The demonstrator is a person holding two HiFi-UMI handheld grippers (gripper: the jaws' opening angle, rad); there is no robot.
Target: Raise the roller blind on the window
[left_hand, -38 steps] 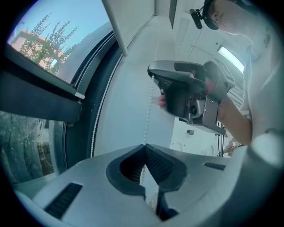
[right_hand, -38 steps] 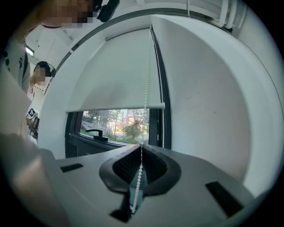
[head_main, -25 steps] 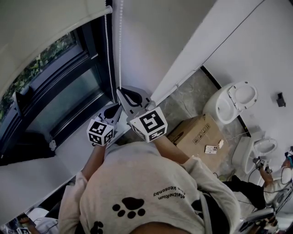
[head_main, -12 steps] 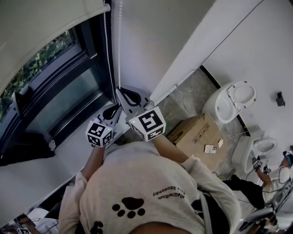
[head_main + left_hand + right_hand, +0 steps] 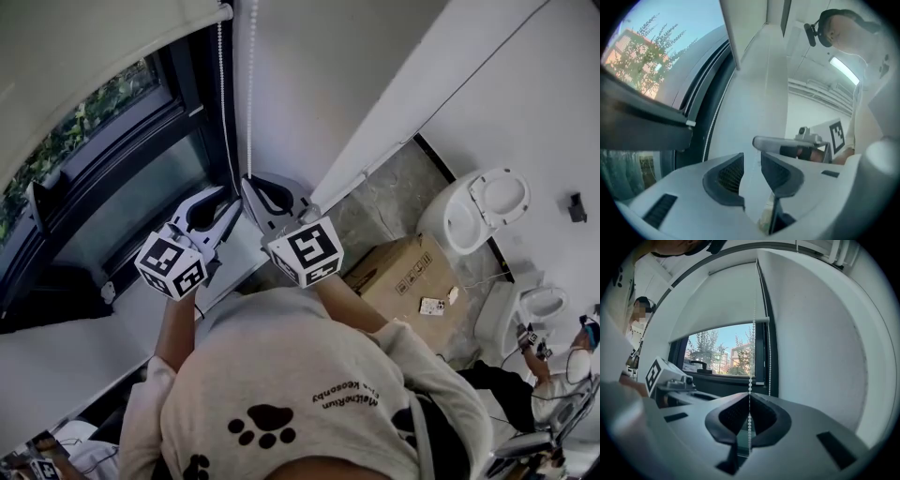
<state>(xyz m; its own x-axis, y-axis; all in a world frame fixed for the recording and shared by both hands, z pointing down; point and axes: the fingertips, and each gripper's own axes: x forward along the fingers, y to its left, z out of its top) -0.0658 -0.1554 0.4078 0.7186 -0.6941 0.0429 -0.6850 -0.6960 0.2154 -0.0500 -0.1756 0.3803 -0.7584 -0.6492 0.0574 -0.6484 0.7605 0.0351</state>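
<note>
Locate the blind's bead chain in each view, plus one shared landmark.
Head view: bead chain hangs top centre, down to the right gripper.
Left gripper view: cannot be made out.
Right gripper view: down the middle, pinched between the jaws.
Shared landmark: dark window frame.

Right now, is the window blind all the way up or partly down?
Partly down: the roller blind covers the upper part of the window; bare glass shows only beneath it.

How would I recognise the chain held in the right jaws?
Find the dark window with its white blind partly down. At its right edge hang two strands of white beads; the held strand runs into the right gripper's shut jaws, while nothing grips the other strand.
</note>
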